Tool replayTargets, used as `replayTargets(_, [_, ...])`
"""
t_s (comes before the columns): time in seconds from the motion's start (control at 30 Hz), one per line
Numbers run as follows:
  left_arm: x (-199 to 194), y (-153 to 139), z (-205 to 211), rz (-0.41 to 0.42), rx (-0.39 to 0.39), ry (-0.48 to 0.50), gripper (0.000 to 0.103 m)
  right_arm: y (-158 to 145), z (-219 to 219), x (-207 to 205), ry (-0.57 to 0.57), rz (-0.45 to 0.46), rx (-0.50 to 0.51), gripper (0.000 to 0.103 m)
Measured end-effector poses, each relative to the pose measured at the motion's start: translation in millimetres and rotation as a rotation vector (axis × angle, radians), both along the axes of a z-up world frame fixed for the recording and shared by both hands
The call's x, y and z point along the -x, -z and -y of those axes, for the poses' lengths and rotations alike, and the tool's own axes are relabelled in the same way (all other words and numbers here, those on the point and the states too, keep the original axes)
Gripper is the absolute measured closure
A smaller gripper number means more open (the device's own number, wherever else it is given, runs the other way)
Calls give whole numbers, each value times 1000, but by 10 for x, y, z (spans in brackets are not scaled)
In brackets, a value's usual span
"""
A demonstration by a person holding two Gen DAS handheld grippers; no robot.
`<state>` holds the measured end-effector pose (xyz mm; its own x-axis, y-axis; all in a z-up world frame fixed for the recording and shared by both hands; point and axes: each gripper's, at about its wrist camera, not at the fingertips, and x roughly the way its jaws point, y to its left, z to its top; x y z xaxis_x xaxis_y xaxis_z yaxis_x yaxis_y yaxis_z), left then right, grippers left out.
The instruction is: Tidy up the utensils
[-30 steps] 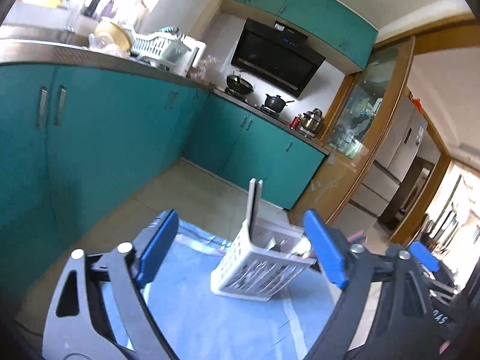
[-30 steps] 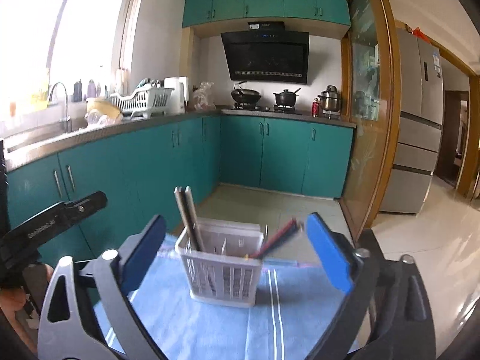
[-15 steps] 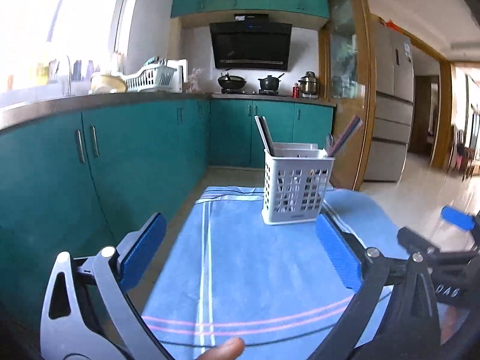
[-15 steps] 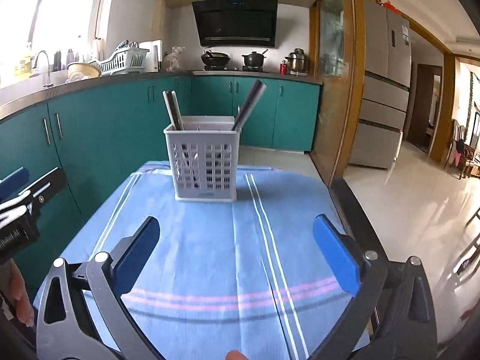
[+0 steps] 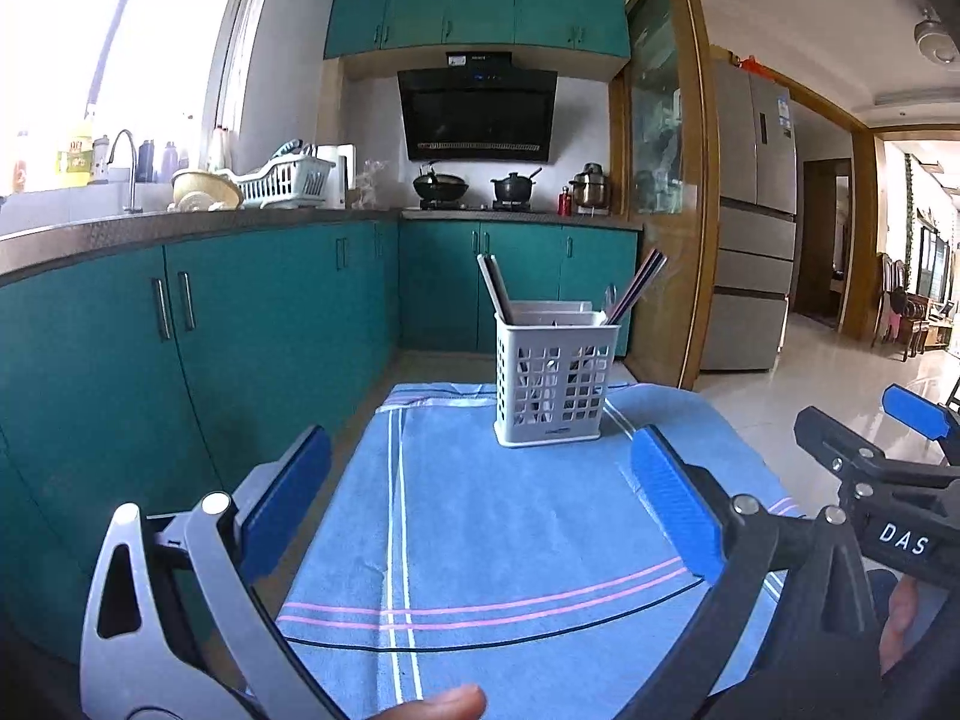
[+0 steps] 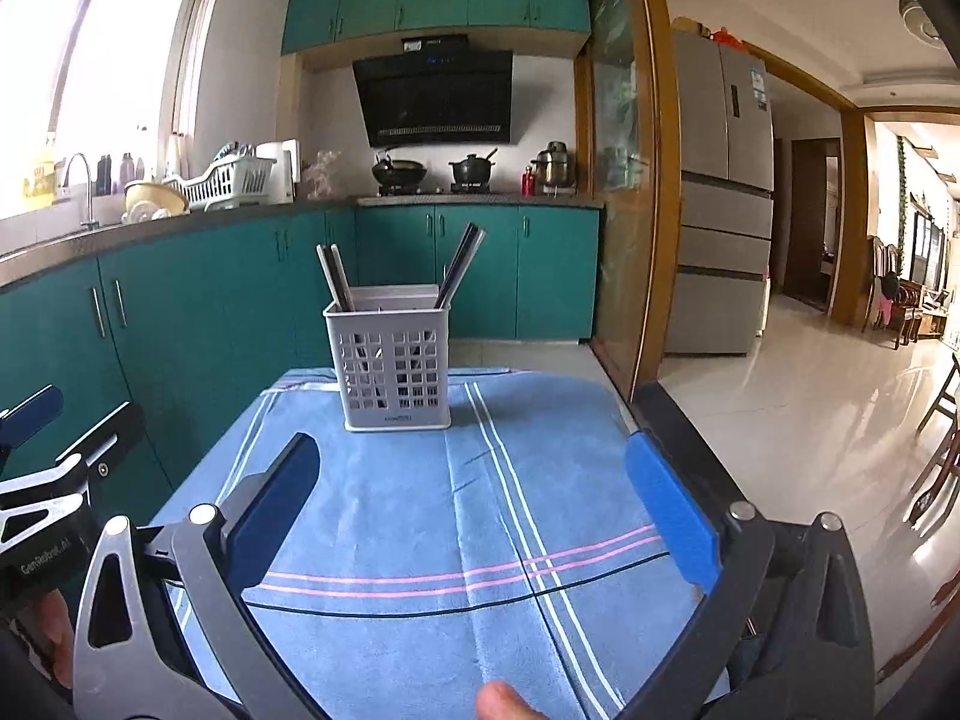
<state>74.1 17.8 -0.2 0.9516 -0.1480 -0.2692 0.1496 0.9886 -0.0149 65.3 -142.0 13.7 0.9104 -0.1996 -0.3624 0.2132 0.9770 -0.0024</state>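
Both grippers, left (image 5: 480, 510) & right (image 6: 474, 504), spread & empty, have been pulled back from upright white slotted plastic utensil caddy (image 5: 555, 381) w/ chopsticks (image 6: 459, 267) inside; task judged approx. done.

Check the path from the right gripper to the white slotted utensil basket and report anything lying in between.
Nothing visible blocks it. Between the open right gripper and the white slotted plastic utensil basket lies only bare blue striped cloth. The left gripper sits off to the left side, clear of that line.
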Motion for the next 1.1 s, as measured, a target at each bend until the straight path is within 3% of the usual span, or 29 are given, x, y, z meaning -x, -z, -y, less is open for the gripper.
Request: replayTargets(1.1, [33,-83,40,3,1,16,4,-8,-69,109,11,35,18,3])
